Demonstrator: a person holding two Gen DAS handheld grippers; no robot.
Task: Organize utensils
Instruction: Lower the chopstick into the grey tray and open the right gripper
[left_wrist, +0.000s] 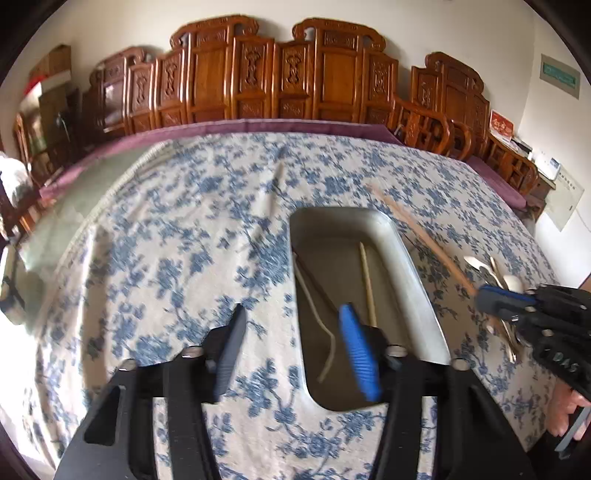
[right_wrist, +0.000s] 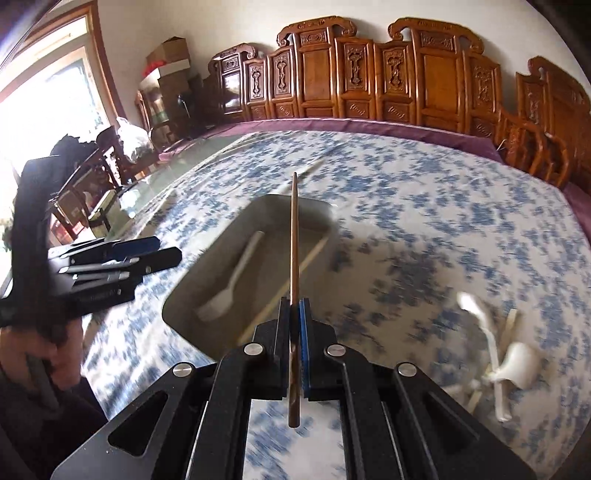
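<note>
A steel tray (left_wrist: 413, 273) lies on the blue-flowered cloth. Inside it are a white plastic utensil (left_wrist: 321, 321), a pale chopstick (left_wrist: 367, 284) and a dark chopstick (left_wrist: 310, 273). My left gripper (left_wrist: 291, 310) hovers over the tray's left rim, open, with nothing between its fingers. My right gripper (right_wrist: 295, 304) is shut on a brown chopstick (right_wrist: 294, 240) that points out over the tray (right_wrist: 266, 202). The right wrist view shows the white utensil (right_wrist: 229, 284) and the pale chopstick (right_wrist: 314, 254) in the tray. It also shows the left gripper (right_wrist: 170, 248) at the tray's left.
A loose heap of white and metal spoons (right_wrist: 491, 354) lies on the cloth right of the tray, also visible as spoons (left_wrist: 480, 266) beside the right gripper (left_wrist: 482, 295). Another pale chopstick (left_wrist: 279, 177) rests beyond the tray. Carved wooden chairs (left_wrist: 258, 81) line the far edge.
</note>
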